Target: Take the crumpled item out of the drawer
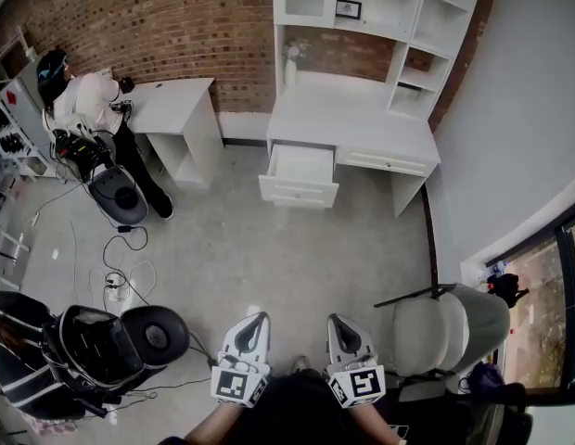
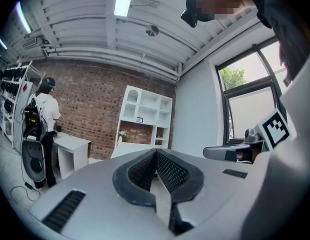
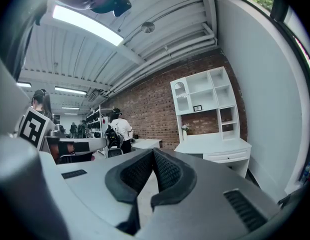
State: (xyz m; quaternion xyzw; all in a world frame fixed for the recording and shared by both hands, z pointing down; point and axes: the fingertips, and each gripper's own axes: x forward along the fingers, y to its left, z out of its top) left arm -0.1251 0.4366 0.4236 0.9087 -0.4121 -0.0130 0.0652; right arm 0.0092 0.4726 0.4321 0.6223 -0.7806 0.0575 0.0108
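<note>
Drawer (image 1: pixel 297 193): pulled out of white desk (image 1: pixel 352 119), contents too distant to make out. Left gripper (image 1: pixel 259 319), right gripper (image 1: pixel 337 323): jaws closed, nothing held, well apart from desk.

Open drawer (image 1: pixel 301 170) under the tabletop (image 1: pixel 352 119), head view: interior reads pale, contents too small to tell. In the left gripper view, everything below that tabletop is hidden behind the left claw (image 2: pixel 155 153) and its grey body. Framed picture (image 1: pixel 348 9) on the shelf unit: subject too small to tell; black bag (image 1: pixel 28 360): cut off by the left edge; the person's forearms (image 1: pixel 209 425): cut off by the bottom edge.
</note>
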